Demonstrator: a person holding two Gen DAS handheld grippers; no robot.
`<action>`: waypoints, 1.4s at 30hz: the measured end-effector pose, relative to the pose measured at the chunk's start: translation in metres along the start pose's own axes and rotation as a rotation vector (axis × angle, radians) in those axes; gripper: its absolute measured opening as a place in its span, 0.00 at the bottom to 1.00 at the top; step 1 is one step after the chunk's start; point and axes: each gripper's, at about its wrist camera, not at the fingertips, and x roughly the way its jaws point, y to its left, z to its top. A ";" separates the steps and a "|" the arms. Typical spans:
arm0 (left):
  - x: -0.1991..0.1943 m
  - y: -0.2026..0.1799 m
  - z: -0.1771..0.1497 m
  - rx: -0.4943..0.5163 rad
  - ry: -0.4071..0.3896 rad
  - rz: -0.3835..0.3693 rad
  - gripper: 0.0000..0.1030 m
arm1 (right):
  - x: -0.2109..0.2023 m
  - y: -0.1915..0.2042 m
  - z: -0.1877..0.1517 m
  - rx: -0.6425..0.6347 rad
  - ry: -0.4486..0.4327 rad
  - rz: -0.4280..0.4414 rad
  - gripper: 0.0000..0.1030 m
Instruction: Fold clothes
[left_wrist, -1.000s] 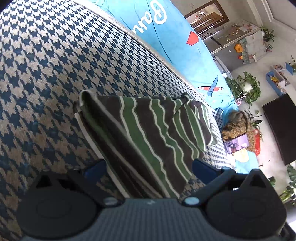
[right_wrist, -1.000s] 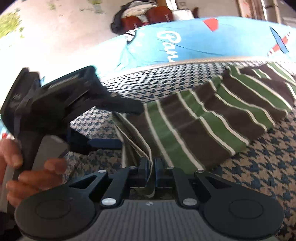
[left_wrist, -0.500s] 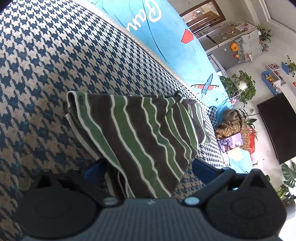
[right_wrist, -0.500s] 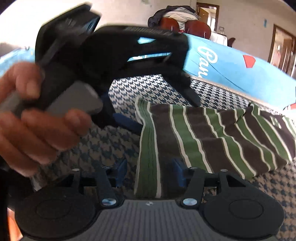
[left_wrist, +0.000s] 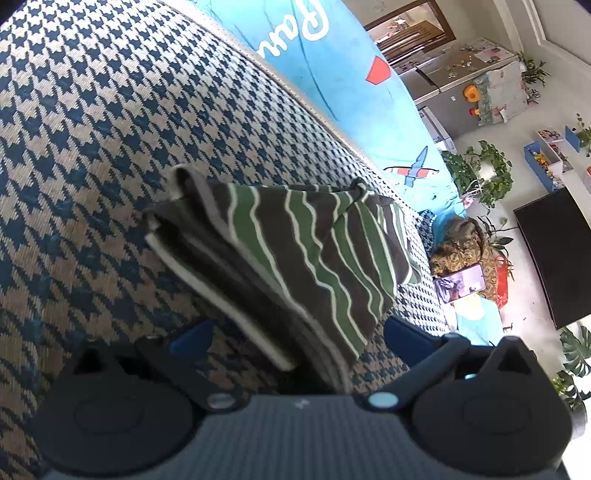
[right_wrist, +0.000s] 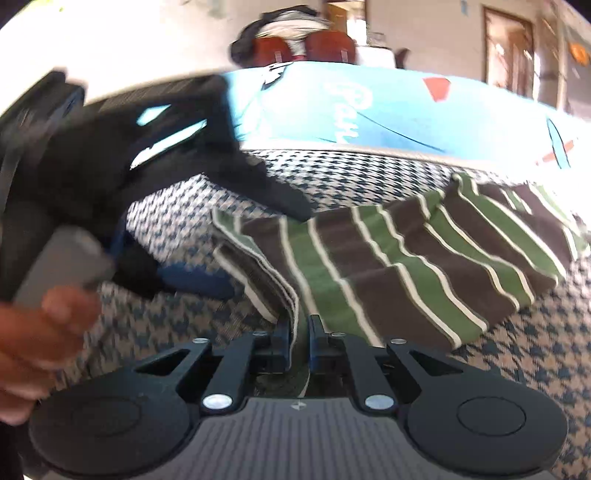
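Note:
A folded garment with brown, green and white stripes (left_wrist: 314, 251) lies on a blue-and-tan houndstooth cover (left_wrist: 92, 147). My left gripper (left_wrist: 295, 334) is open; its blue pads stand on either side of the garment's near corner without pressing it. In the right wrist view the garment (right_wrist: 406, 266) stretches off to the right. There my right gripper (right_wrist: 298, 332) has its jaws closing, with the pads pinching the stacked near edge of the cloth. The left gripper (right_wrist: 251, 247) also shows in that view, held by a hand (right_wrist: 40, 332), at the garment's left end.
A bright blue blanket with white lettering (left_wrist: 332, 66) lies past the cover's far edge. Beyond it on the right are potted plants (left_wrist: 480, 173), a dark TV screen (left_wrist: 554, 251), a phone (left_wrist: 460, 282) and a fridge (left_wrist: 461, 81).
The right gripper opened wide half a second ago and has since shut on the garment's near edge. The left end of the cloth now shows bunched, stacked layers. The left gripper has stayed open.

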 end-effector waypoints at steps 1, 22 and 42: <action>0.001 0.001 0.000 -0.004 0.001 0.004 1.00 | -0.001 -0.005 0.002 0.028 -0.003 0.005 0.09; 0.030 -0.011 0.026 0.077 -0.049 0.125 0.56 | 0.001 0.023 -0.007 -0.182 -0.011 -0.006 0.44; 0.038 -0.020 0.032 0.168 -0.047 0.200 0.19 | 0.031 0.029 -0.010 -0.222 -0.009 -0.059 0.09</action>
